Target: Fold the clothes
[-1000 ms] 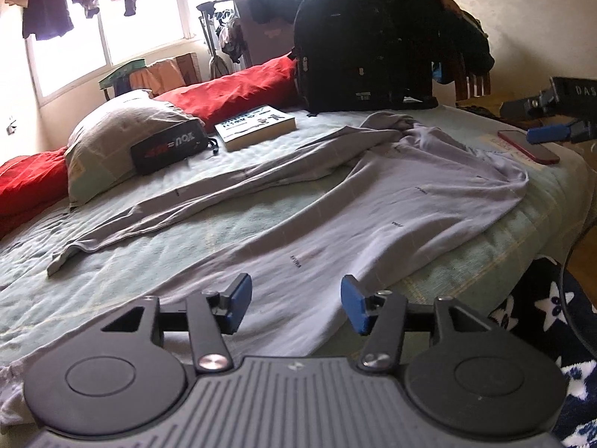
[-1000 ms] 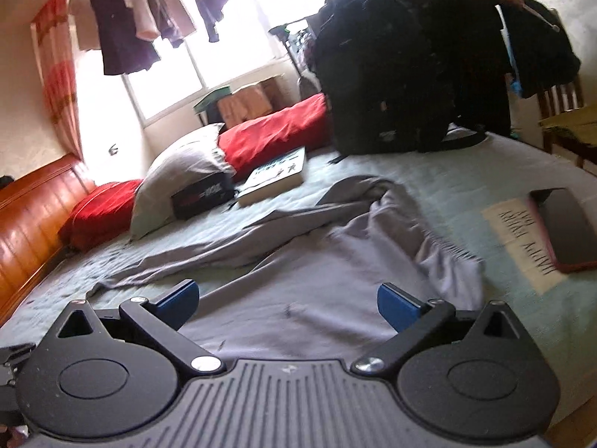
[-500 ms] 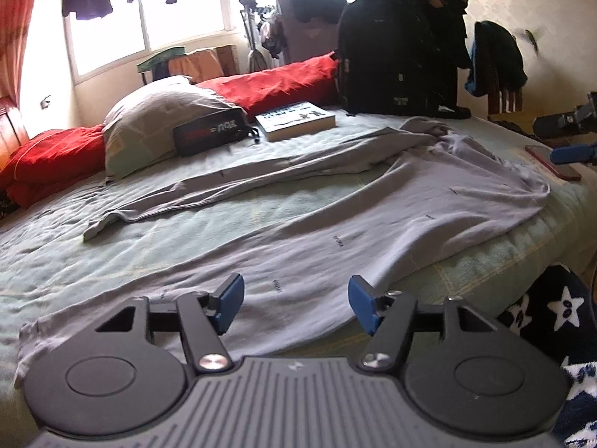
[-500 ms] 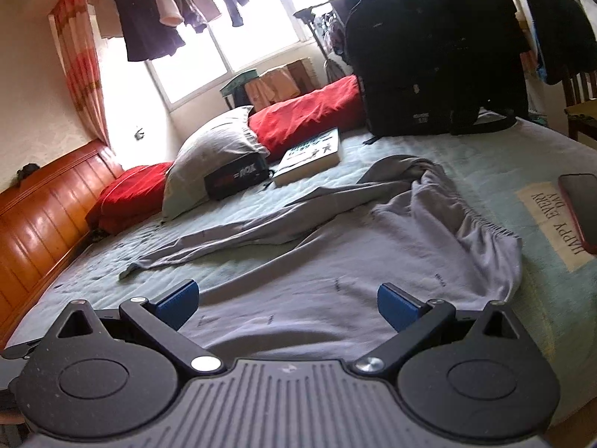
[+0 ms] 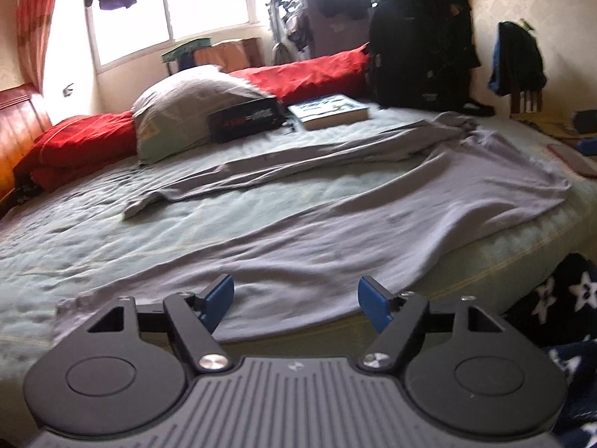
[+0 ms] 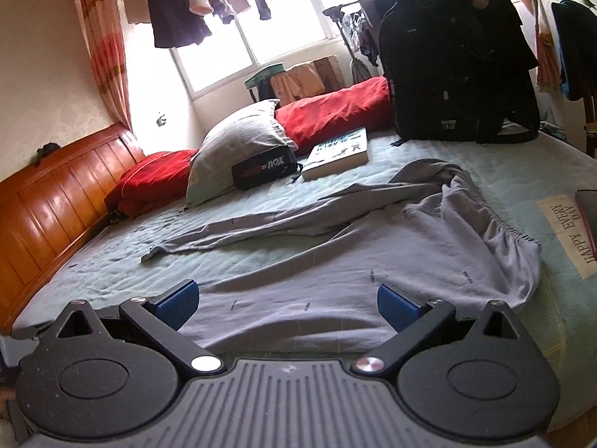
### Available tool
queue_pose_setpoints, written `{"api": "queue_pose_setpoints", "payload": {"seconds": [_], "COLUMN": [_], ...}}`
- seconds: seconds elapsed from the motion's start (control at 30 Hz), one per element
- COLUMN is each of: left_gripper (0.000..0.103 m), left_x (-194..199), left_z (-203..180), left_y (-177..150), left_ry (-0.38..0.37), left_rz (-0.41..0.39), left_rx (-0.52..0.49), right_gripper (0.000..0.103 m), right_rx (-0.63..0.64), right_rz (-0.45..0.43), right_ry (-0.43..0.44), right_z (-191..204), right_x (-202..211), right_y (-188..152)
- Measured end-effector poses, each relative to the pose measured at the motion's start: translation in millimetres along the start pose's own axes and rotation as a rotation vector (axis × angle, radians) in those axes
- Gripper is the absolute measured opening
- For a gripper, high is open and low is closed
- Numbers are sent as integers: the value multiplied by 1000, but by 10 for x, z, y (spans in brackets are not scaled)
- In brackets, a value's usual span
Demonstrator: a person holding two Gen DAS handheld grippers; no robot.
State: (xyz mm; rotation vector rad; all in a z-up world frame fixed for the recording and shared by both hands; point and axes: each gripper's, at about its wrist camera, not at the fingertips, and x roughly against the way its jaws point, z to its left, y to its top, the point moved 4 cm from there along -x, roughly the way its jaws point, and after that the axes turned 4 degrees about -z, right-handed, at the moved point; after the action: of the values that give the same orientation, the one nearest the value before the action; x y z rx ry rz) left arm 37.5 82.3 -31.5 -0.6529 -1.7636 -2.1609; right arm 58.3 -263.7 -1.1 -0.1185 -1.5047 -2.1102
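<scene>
Grey and long-sleeved, the shirt lies spread on the green bedsheet, one sleeve reaching out toward ten o'clock in your right wrist view. Your left gripper is released, its blue pads apart above the shirt's near hem, holding nothing. Your right gripper is spread wide too, empty, over the same near edge. At twelve o'clock a book lies just beside a black case, which leans against a grey pillow. A black backpack stands at one o'clock.
</scene>
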Motion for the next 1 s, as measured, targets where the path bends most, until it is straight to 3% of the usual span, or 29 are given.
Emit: {"api": "queue_pose_setpoints", "payload": {"seconds": [0.23, 0.37, 0.53, 0.73, 0.83, 1.0], "left_gripper": [78, 78, 78, 78, 75, 68], "left_x": [-178, -327, -482, -178, -130, -278], "left_z": [432, 607, 758, 1209, 1569, 2034], "left_y": [-24, -132, -389, -562, -684, -922], "left_ry": [57, 22, 32, 90, 144, 135], "left_rz": [46, 90, 188, 131, 110, 75], "left_rx": [74, 159, 229, 352, 471, 684], "right_gripper": [103, 103, 103, 103, 103, 103], "right_rx": [20, 39, 41, 39, 36, 1], "right_rz": [62, 109, 169, 240, 274, 279], "right_ry": [11, 26, 29, 24, 21, 1], "right_z": [54, 97, 50, -35, -81, -179], "right_x": [-232, -445, -638, -837, -931, -973], "right_y": [-78, -120, -223, -352, -415, -453]}}
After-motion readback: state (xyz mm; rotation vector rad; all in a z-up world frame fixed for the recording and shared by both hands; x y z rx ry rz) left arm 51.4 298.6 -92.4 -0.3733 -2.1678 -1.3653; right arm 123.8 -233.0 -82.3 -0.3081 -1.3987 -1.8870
